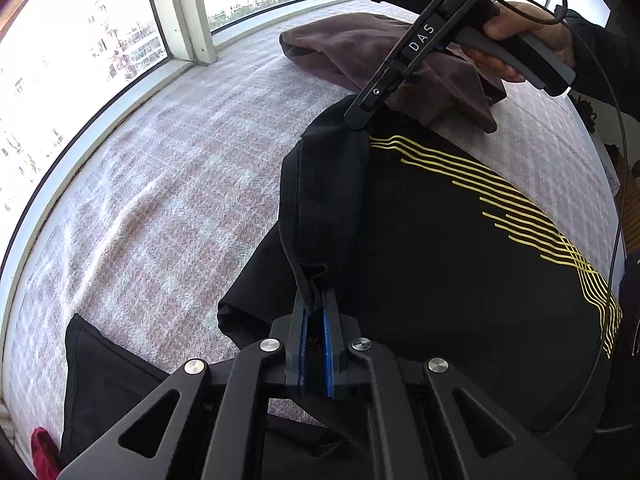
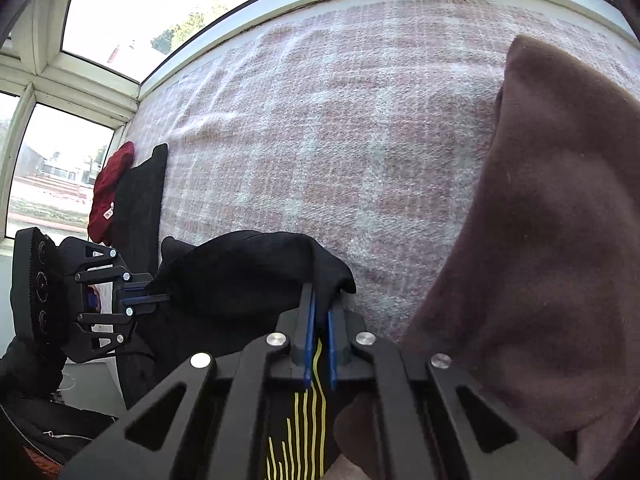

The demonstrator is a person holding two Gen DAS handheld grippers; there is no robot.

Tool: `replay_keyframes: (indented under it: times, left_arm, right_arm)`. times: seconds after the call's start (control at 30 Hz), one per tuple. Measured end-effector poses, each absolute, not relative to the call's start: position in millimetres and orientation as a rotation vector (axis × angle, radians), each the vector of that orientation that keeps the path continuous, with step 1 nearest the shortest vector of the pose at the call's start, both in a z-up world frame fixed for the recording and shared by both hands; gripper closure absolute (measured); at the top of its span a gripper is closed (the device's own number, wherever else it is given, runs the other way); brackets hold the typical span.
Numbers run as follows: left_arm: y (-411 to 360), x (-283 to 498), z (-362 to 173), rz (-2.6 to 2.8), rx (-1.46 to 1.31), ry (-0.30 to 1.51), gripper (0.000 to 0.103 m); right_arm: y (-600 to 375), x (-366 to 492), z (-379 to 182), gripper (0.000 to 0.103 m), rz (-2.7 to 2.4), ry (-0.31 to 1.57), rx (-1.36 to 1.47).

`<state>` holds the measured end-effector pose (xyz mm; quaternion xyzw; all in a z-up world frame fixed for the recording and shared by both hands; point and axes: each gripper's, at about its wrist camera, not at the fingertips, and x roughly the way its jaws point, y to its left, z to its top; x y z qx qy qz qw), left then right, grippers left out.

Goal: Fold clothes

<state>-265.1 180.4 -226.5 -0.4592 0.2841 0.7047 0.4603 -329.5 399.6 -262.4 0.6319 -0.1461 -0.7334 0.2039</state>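
The black garment (image 1: 460,248) with yellow wavy stripes lies spread over the pink-and-white checked blanket (image 1: 168,184), one folded edge lifted off the surface between the two tools. Nearest in the left wrist view, the left gripper (image 1: 316,312) has its blue-padded fingers pinched onto a seam of that raised edge. Farther along the same fold, the right gripper (image 1: 362,122) clamps the fabric beside the start of the stripes; the right wrist view confirms its pads (image 2: 310,320) closed on black cloth, striped fabric beneath them. Just beyond, a brown garment (image 1: 384,60) lies bunched, touching the black one's far corner. At the blanket's left edge sit a dark folded piece (image 2: 140,204) and a red item (image 2: 108,192), by the window frame (image 1: 184,12).
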Motion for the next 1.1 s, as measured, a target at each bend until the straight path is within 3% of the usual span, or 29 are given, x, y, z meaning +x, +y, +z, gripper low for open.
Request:
replay_keyframes:
  times: [0.3,0.37,0.4,0.47,0.5,0.67,0.9,1.03,1.1]
  left_arm:
    - [159.0,-302.3,-207.9,1.870,-1.134,0.541,0.098]
    - [156.1,-320.3,-203.2,1.971,-1.130,0.516,0.097]
    - [156.5,-332.3,-204.7,2.050,-1.146,0.539,0.095]
    - [154.7,-354.5,-210.8,2.142,-1.211,0.542,0.092]
    - [151.9,-364.3,-212.7,2.167,-1.242,0.507,0.092]
    - [138.0,-373.3,-203.9,2.206,-1.187,0.476,0.089]
    - [136.5,-395.3,-196.8,2.171,-1.237,0.338,0.088]
    - [128.3,-389.3,-196.7,2.133,-1.253,0.333,0.090]
    - [124.6,-382.3,-197.6,2.104,-1.265,0.325,0.090]
  right_arm:
    - [391.8,-312.6,-213.8,0.098,-2.275,-0.252,1.529]
    - [390.4,-308.3,-205.3,0.098,-2.391,-0.144,1.470]
    - [389.5,-307.0,-202.1,0.096,-2.465,-0.064,1.451]
    - [396.5,-315.9,-208.2,0.072,-2.536,0.002,1.560]
    - [400.8,-322.8,-213.4,0.068,-2.550,0.032,1.639]
    - [424.0,-325.2,-201.5,0.067,-2.578,-0.131,1.543]
    - [371.8,-356.2,-243.0,0.067,-2.337,-0.053,1.652]
    - [363.8,-365.4,-253.8,0.066,-2.462,0.220,1.732]
    - [377.2,-369.0,-247.2,0.065,-2.492,0.120,1.759]
